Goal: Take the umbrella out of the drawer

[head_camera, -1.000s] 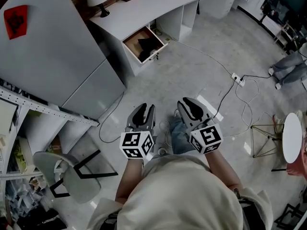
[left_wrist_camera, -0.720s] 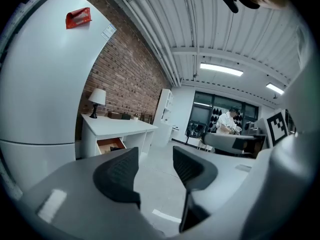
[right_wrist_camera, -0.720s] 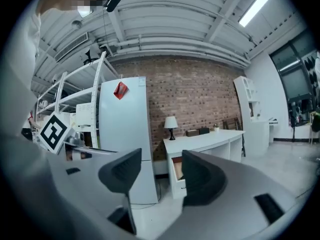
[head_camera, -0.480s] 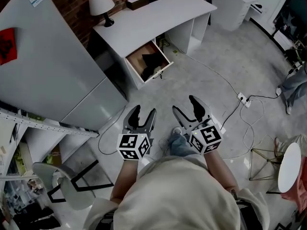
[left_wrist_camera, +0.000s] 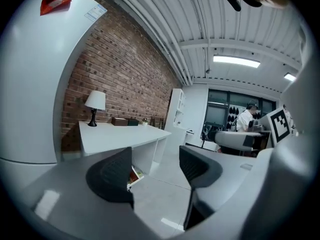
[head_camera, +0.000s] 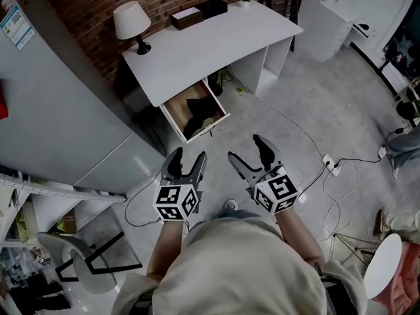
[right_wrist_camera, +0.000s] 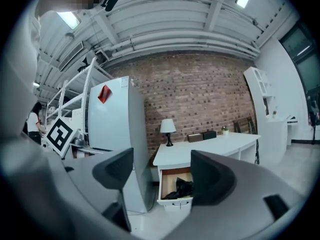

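Observation:
A black folded umbrella [head_camera: 199, 109] lies in the open wooden drawer [head_camera: 176, 119] under the white desk [head_camera: 210, 44]; it also shows as a dark bundle, the umbrella [right_wrist_camera: 181, 187], in the right gripper view. My left gripper [head_camera: 187, 161] and right gripper [head_camera: 247, 151] are held side by side above the floor, well short of the drawer. Both are open with nothing between the jaws, and both jaws have just been opening, the right wider. The left gripper view shows only a corner of the drawer [left_wrist_camera: 135, 174].
A lamp [head_camera: 131, 21] and two boxes [head_camera: 187, 17] stand on the desk. A tall grey cabinet [head_camera: 52, 110] stands left of the drawer. A power strip with cables [head_camera: 330, 164] lies on the floor at right; a chair [head_camera: 72, 254] is at lower left.
The desk and drawer have come nearer and lower in the head view as the person moved toward them. Both grippers' jaws stand wider apart than before.

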Tool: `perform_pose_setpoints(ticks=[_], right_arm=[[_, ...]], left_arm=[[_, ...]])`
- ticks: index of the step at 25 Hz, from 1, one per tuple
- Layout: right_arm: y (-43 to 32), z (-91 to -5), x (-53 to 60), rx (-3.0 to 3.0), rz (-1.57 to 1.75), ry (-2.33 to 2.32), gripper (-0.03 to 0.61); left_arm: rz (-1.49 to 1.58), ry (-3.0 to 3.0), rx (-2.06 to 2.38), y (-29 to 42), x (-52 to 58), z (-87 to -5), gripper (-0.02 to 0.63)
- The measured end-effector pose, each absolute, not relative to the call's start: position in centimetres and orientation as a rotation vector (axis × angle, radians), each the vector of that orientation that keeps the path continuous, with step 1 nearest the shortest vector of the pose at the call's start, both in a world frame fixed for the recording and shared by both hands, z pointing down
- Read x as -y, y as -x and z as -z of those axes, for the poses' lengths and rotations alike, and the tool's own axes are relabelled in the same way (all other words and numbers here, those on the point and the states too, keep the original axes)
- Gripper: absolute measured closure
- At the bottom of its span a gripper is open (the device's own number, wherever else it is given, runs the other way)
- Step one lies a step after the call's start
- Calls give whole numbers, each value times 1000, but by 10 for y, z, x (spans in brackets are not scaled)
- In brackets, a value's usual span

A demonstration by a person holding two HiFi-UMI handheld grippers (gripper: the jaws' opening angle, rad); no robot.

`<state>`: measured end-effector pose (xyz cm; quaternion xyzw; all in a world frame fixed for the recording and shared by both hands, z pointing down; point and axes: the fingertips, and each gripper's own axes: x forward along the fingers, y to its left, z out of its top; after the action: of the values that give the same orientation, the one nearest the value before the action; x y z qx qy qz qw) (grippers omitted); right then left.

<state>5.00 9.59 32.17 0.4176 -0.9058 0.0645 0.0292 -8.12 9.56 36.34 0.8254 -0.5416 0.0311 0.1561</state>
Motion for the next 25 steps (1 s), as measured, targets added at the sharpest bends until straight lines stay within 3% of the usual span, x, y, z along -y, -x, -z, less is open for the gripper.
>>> perform_pose_setpoints(ticks=[14,25], right_arm=[[-100,-353,-48,2779,-326,-1307,241],[-99,-380,12,2714,-383,-1333,242]], left_arm=[[-224,-2287,1616,52,-35,-401,330],[-335,-2237,1577,64,44,-455,328]])
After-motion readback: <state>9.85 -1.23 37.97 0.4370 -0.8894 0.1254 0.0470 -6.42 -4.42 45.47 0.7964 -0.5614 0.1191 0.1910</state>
